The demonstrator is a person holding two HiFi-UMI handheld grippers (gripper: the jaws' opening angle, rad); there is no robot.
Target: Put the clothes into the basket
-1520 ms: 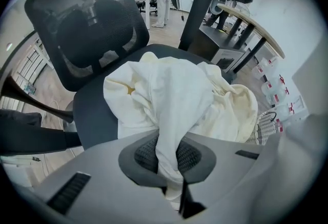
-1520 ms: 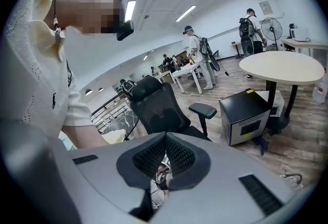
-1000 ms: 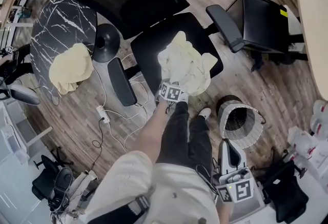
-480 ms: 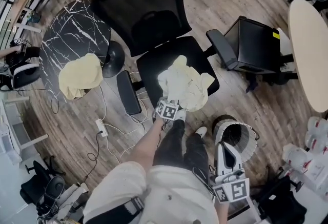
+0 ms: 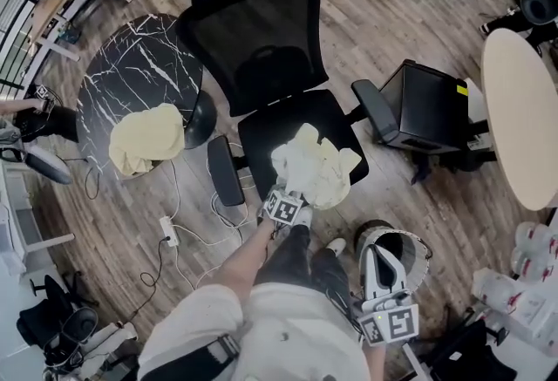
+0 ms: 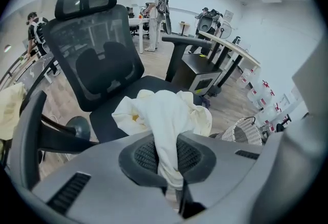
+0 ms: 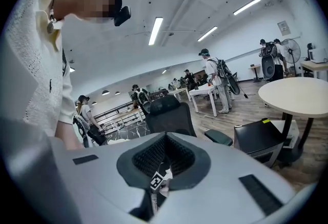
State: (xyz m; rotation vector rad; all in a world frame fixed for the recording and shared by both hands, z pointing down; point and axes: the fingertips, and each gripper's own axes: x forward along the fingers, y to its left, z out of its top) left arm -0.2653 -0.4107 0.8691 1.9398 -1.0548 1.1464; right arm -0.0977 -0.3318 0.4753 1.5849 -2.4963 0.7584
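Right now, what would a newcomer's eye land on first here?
First, the cream garment bunched on the seat of the black office chair at centre, with the left gripper shut on a fold of it. Next come a second pale-yellow garment lying on the round marble table at left, and the wicker basket on the floor near the person's feet.
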